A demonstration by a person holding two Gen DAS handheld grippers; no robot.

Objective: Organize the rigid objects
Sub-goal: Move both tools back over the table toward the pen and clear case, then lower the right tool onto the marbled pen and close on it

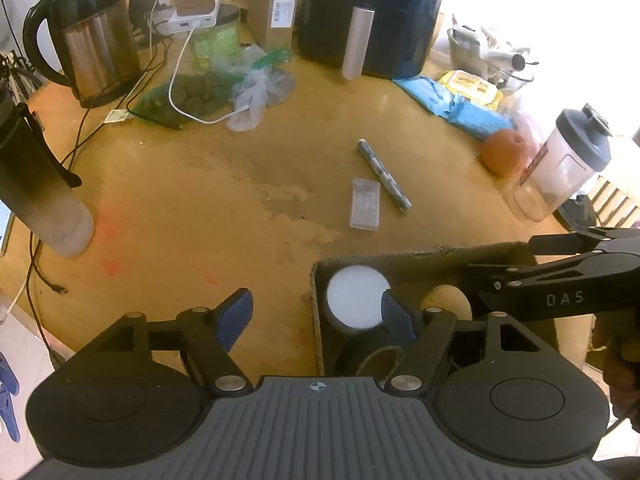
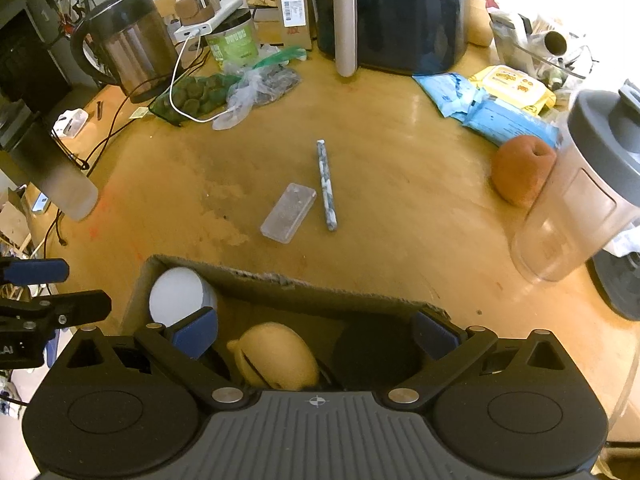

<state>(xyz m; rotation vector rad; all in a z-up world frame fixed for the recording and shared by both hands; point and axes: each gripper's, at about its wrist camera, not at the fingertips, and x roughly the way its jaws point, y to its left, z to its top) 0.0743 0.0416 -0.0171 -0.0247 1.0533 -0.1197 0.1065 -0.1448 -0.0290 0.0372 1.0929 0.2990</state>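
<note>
- Far left, frosted bottle [image 1: 44, 200] stands on the table [image 1: 200, 184], kettle [image 1: 94, 40] behind it.
- My left tongs [image 1: 316, 314] gape wide, nothing between the pads; one pad over bare table, the other over the cardboard box [image 1: 318, 320].
- Box near me holds a white-lidded jar [image 1: 356, 300], a yellow rounded object [image 2: 276, 356] and a dark round thing [image 2: 372, 352].
- Mid-table, well apart from the box: clear plastic case [image 2: 289, 213] lying flat, patterned pen [image 2: 326, 184] just beside it, not touching.
- My right tongs [image 2: 316, 336] also spread wide over the box, holding nothing.
- Far right: orange fruit [image 2: 520, 170], shaker bottle [image 2: 580, 188].
</note>
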